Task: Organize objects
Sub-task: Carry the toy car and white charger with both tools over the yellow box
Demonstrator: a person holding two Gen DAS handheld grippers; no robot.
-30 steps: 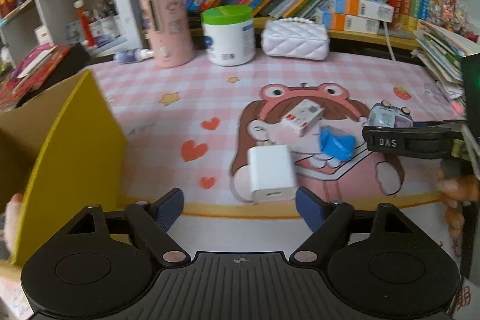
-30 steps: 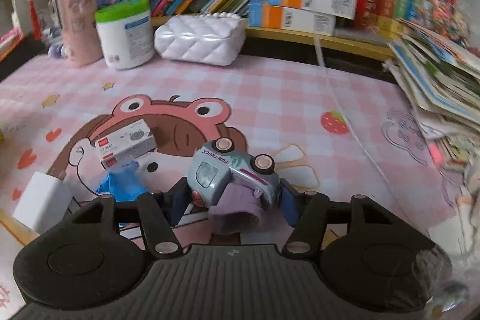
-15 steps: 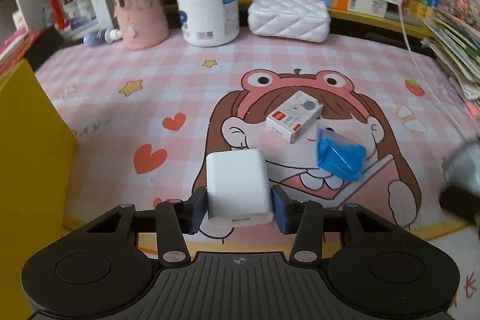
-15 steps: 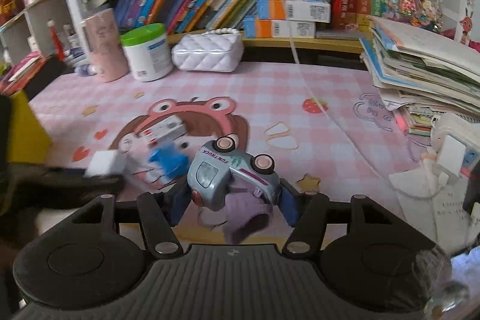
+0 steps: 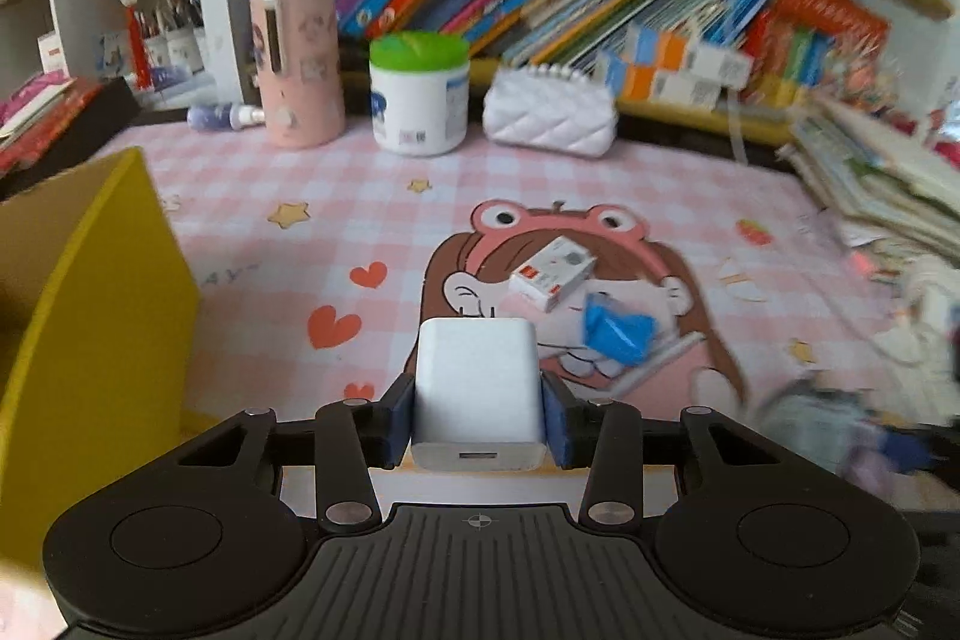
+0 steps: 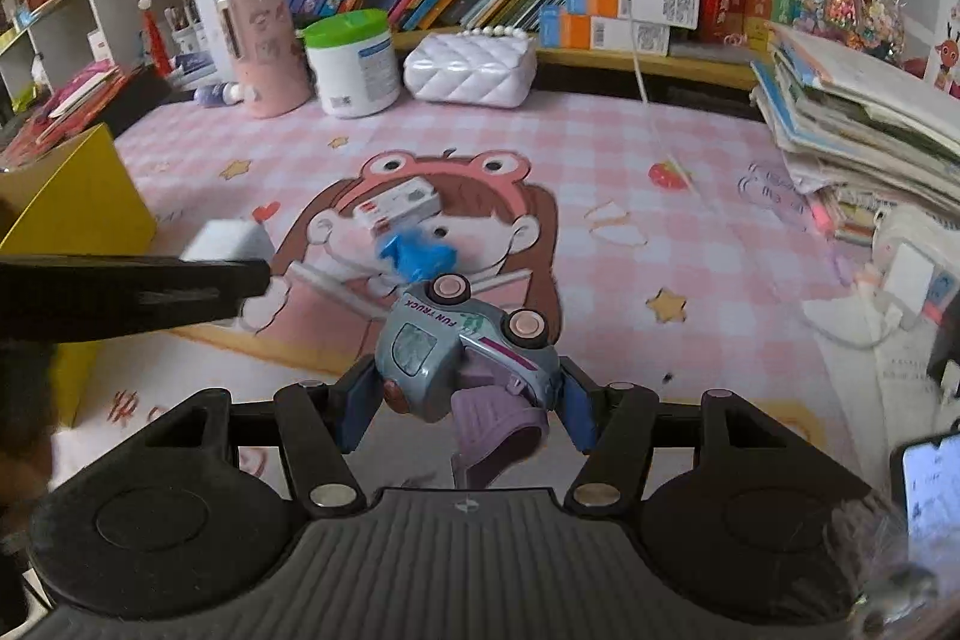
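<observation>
My left gripper (image 5: 479,415) is shut on a white charger block (image 5: 478,388) and holds it above the pink mat; the block also shows in the right wrist view (image 6: 225,241). My right gripper (image 6: 465,400) is shut on a grey toy truck (image 6: 462,346) with a purple part, lifted off the mat. A small white and red box (image 5: 552,274) and a blue crumpled object (image 5: 618,331) lie on the mat's cartoon picture. A yellow cardboard box (image 5: 90,304) stands open at the left, also in the right wrist view (image 6: 72,196).
At the back stand a pink cylinder (image 5: 297,61), a white tub with green lid (image 5: 419,94) and a white quilted purse (image 5: 549,115), below a bookshelf. Stacked books and papers (image 6: 858,112) fill the right side. A phone (image 6: 930,484) lies at the lower right.
My left gripper closed on the white charger block and lifted it off the mat. My right gripper rose and pulled back with the toy truck.
</observation>
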